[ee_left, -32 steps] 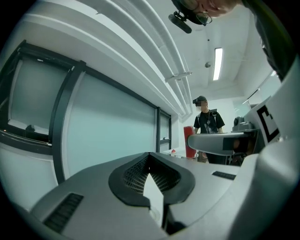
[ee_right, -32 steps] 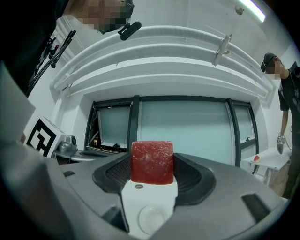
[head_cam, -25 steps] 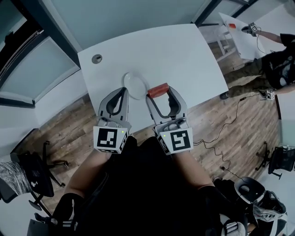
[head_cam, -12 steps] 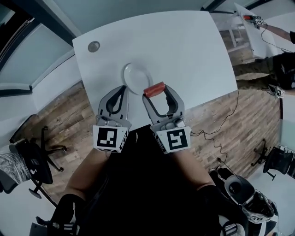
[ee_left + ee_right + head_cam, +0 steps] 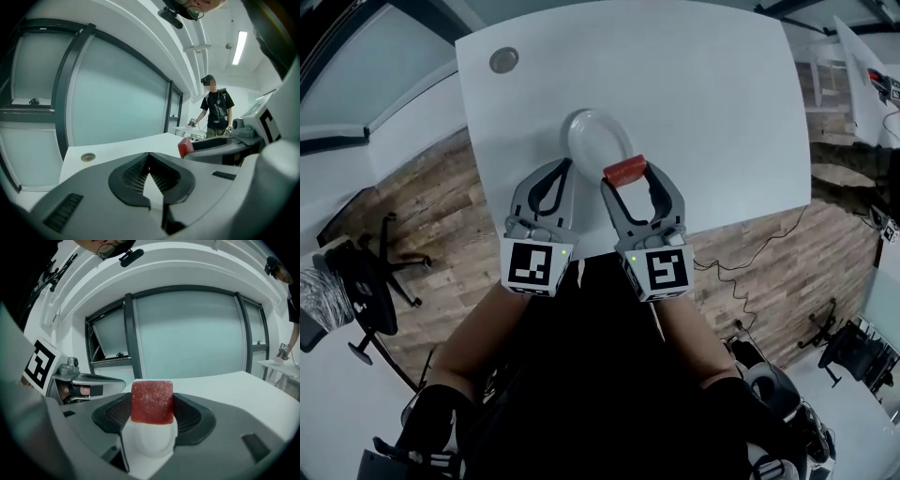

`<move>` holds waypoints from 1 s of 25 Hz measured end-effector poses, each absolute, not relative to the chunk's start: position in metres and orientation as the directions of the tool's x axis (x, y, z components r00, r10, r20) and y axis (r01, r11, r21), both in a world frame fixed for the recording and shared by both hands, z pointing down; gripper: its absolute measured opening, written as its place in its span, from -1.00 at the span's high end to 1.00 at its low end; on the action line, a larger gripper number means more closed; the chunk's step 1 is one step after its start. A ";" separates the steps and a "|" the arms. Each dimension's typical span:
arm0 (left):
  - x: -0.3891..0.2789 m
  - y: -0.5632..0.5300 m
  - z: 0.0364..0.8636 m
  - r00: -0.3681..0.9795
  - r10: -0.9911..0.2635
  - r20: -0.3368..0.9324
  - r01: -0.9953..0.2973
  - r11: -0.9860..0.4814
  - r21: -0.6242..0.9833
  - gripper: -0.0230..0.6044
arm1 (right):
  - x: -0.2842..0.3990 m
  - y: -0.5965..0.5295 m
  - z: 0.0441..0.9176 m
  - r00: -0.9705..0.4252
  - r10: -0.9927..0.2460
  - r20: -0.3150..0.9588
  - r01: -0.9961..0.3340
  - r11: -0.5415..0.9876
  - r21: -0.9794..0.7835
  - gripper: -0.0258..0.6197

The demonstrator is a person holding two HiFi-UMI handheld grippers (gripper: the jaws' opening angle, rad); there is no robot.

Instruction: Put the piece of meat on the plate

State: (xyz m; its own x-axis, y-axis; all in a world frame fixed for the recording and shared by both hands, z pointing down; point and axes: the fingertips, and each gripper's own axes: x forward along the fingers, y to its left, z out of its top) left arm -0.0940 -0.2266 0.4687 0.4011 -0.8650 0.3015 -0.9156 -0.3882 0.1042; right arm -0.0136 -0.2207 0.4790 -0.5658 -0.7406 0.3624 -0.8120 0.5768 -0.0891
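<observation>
A red block of meat (image 5: 624, 171) is clamped between the tips of my right gripper (image 5: 625, 173), held above the near right rim of a white plate (image 5: 595, 138). In the right gripper view the meat (image 5: 151, 401) fills the gap between the jaws, with the plate (image 5: 150, 441) right below it. My left gripper (image 5: 565, 169) is shut and empty, its tips at the plate's near left rim. The left gripper view shows its closed jaws (image 5: 148, 154) and the meat (image 5: 184, 146) off to the right.
The plate sits on a white table (image 5: 703, 103) with a round grey cable port (image 5: 503, 60) at its far left corner. A wooden floor and an office chair (image 5: 370, 281) lie to the left. A person (image 5: 215, 112) stands at another table beyond.
Both grippers have come closer to the plate; the meat now hangs over its near right rim rather than short of it. The grip on the meat is unchanged.
</observation>
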 end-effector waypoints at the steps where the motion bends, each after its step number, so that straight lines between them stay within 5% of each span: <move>1: -0.096 -0.229 0.473 0.394 -0.865 0.311 -0.919 -0.381 0.104 0.96 | -0.017 -0.223 0.485 -0.572 -0.731 0.372 -0.807 0.583 -0.094 0.06; 25: -0.102 -0.255 0.552 0.367 -0.808 0.461 -0.930 -0.313 0.191 0.96 | -0.037 -0.244 0.582 -0.531 -0.517 0.671 -0.783 0.603 -0.155 0.06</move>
State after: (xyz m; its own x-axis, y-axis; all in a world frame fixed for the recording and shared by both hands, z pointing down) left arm -0.1015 -0.2554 0.5521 0.3666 -0.8080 0.4613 -0.9303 -0.3128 0.1914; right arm -0.0375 -0.2443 0.5822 -0.5315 -0.5173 0.6708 -0.7825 0.6031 -0.1549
